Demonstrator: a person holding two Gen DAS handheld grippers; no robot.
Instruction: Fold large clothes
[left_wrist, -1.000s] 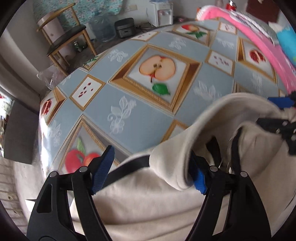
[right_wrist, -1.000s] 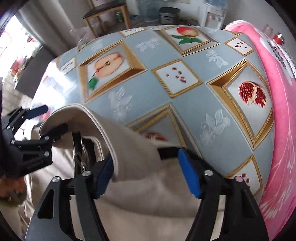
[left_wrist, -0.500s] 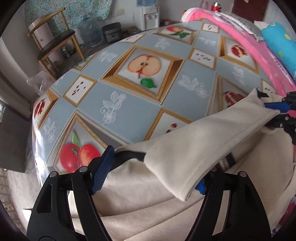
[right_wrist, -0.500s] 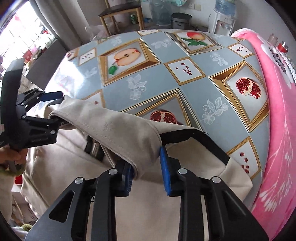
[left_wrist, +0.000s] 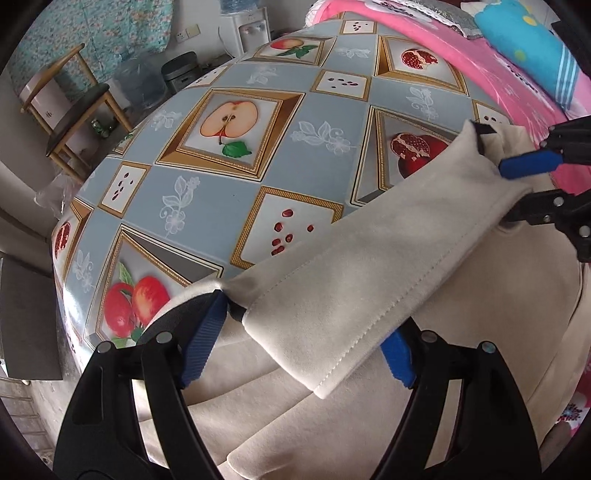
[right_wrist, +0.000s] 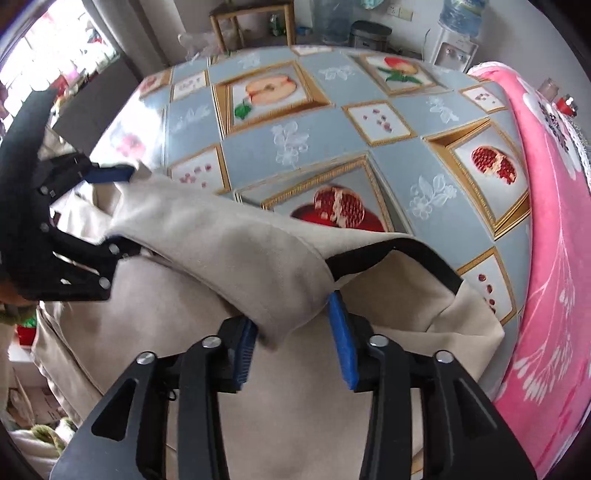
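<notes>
A: Right, position first. Where is the cream garment (left_wrist: 480, 314)?

B: Heaped at the near edge of the table, on the fruit-print tablecloth (left_wrist: 229, 206). One long stitched band (left_wrist: 369, 258) of it is raised clear of the heap and runs between the two tongs. The far half of the cloth-covered table is bare. A pink blanket (right_wrist: 546, 221) borders the table on the right.

A: Left gripper (left_wrist: 303, 321)?

B: Jaws spread wide, pointing steeply down. One end of the band lies across the gap and covers part of the right finger. The left blue pad (left_wrist: 203, 343) sits against a fold at the band's edge. No clamp visible.

A: Right gripper (right_wrist: 293, 314)?

B: Jaws part-way apart and just been opening. The other end of the band is bunched between them. From the left wrist view, one blue pad lies over that end and the black finger sits under it. Whether the pads press on the fabric, I cannot tell; that view is blurred.

A: Surroundings?

B: A wooden chair (left_wrist: 66, 110) and a water dispenser (left_wrist: 251, 26) stand beyond the table.
</notes>
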